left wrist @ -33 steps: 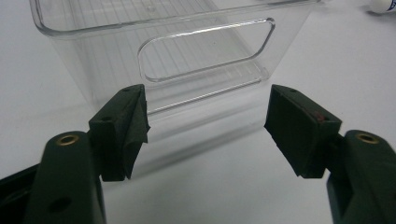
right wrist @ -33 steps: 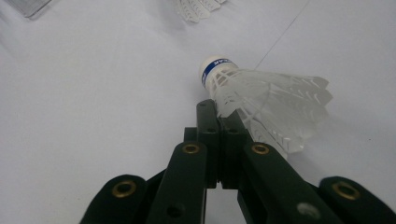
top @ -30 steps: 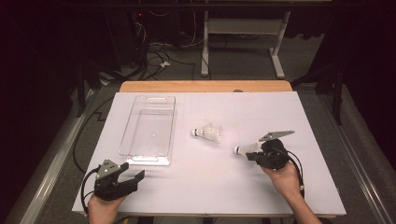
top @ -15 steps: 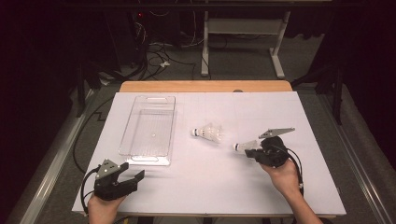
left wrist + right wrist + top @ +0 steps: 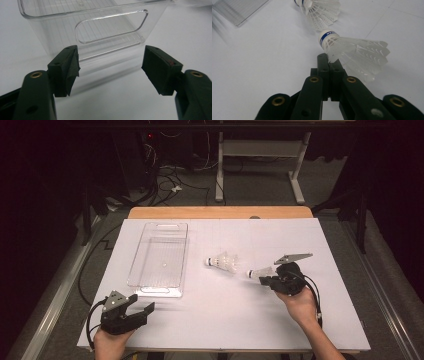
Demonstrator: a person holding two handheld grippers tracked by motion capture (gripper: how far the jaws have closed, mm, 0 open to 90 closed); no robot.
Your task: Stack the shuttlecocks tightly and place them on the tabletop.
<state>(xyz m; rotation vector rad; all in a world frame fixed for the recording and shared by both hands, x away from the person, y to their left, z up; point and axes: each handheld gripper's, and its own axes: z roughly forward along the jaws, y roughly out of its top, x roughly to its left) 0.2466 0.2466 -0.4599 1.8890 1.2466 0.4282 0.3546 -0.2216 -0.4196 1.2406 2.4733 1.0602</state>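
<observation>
At four o'clock of the bin [image 5: 159,254], our right gripper [image 5: 328,59], clamped seemingly on one feather edge of the shuttlecock [image 5: 352,52], should lift slowly toward ten o'clock, while the left gripper [image 5: 110,65] gapes empty.

Bin [image 5: 159,257]: clear, stands far-left on the desk [image 5: 215,320]; its near wall blocks a straight path ahead of the left gripper [image 5: 142,310].
Left fingers [image 5: 66,67]: wide apart, bare desk between them.
Middle: open sheet between bin and shuttles, room to pass.
Free shuttle [image 5: 223,263]: lies just far-left of the held shuttle [image 5: 260,272], narrowing the way from the right gripper [image 5: 265,280] toward the bin.
Near edge: bare between both hands.
Far right: bare desk.
</observation>
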